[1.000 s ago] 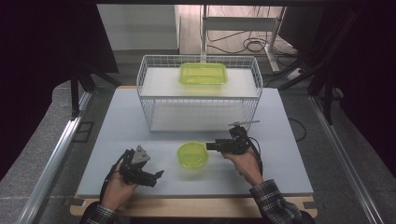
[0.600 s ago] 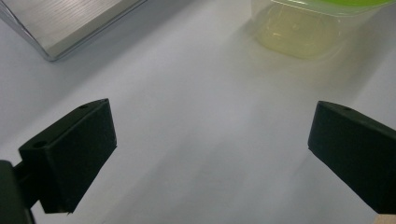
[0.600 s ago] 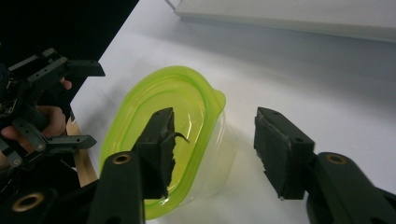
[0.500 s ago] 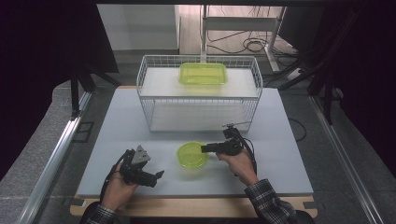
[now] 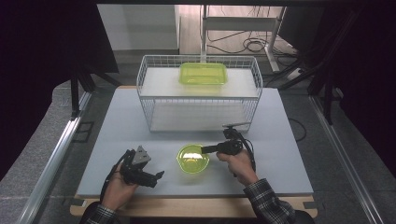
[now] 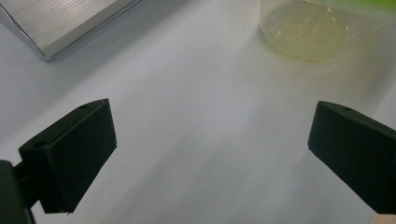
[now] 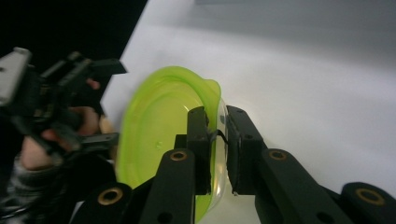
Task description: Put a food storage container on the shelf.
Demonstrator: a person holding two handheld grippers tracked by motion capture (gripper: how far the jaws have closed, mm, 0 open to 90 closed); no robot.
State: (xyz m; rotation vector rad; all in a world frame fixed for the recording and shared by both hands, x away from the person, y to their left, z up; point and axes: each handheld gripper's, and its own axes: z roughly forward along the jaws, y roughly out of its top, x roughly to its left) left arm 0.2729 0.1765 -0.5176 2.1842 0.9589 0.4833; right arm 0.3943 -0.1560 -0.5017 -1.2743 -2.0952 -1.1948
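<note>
Grey worktop (image 5: 140,116), green bowl (image 5: 192,158) just in front of the wire basket (image 5: 149,100).
My right fingers (image 7: 218,140) have just been closing and now pinch the bowl's rim; I'd lift slowly, keeping it level. Left fingers (image 6: 210,154) released beside the bowl.

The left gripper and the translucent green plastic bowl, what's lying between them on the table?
Nothing: in the high view, bare grey tabletop separates the left gripper from the green bowl.
</note>
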